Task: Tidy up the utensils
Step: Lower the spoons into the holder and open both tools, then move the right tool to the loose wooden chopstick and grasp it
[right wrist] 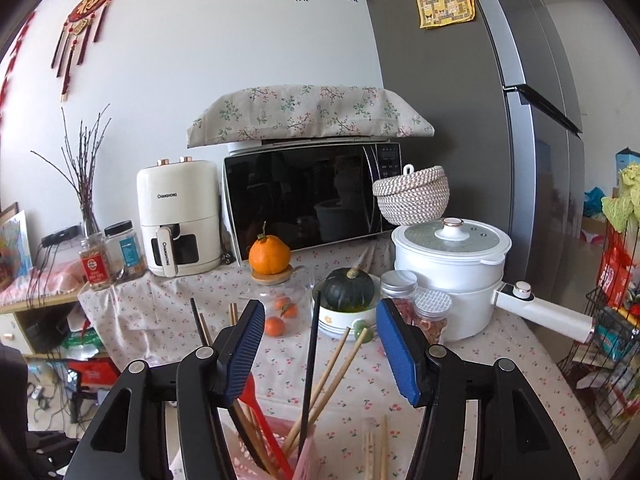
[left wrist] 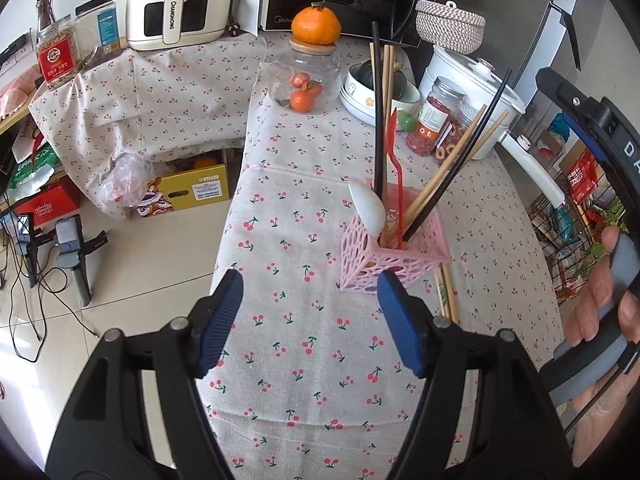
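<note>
both grippers are wide open and hold nothing: our left gripper [left wrist: 310, 320] hovers over the cherry-print cloth [left wrist: 304, 360], our right gripper [right wrist: 320, 344] hangs just above the pink perforated holder [left wrist: 390, 248]. wooden chopsticks [left wrist: 447, 292] lie flat on the cloth just beside the holder's right side, long axis running away from us, so our right hand looks nearer for the pick. inside the holder stand black chopsticks [left wrist: 377, 120], a red plastic fork [left wrist: 394, 148] and a glossy white spoon [left wrist: 366, 208].

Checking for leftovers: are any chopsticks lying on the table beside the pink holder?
Yes, wooden chopsticks lie flat on the cloth right of the pink holder.
</note>
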